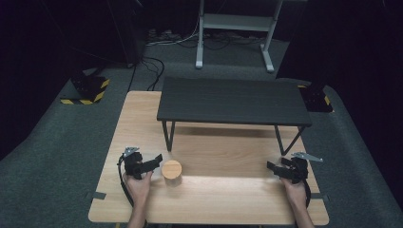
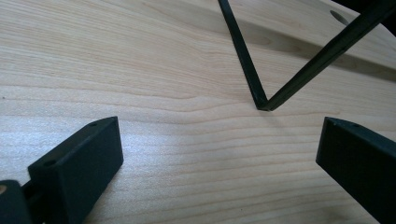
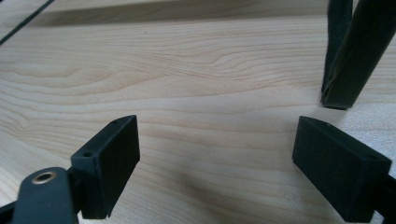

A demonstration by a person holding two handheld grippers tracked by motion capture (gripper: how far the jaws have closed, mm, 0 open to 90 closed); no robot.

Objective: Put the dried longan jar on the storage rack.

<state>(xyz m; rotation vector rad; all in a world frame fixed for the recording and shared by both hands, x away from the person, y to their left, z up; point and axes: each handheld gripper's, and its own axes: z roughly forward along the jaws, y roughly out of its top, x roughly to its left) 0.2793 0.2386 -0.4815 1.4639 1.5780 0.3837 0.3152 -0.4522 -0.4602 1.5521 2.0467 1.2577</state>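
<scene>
1. The left gripper (image 1: 151, 163) has its jaws spread wide with nothing between them; in the left gripper view (image 2: 219, 154) only bare wood lies in the gap.
2. A short round wooden block (image 1: 171, 172) stands upright on the table just beside the left gripper's fingertips, on their right side, very close; whether it touches them cannot be told from the high view.
3. Ahead of the left gripper's fingers, a thin black V-shaped leg (image 2: 261, 100) of the shelf meets the wood at a point.
4. The right gripper (image 1: 272, 167) also has its jaws spread apart and empty; in its own view (image 3: 217, 158) bare wood grain fills the gap.
5. Beyond the right gripper's right-hand finger (image 3: 338, 172) stands another black shelf leg (image 3: 343, 60), near but apart from it.
6. The block lies well apart from the right gripper, on its left.
7. Past both sets of fingers, a low black shelf (image 1: 233, 100) stands on the pale wooden table (image 1: 228, 199).
</scene>
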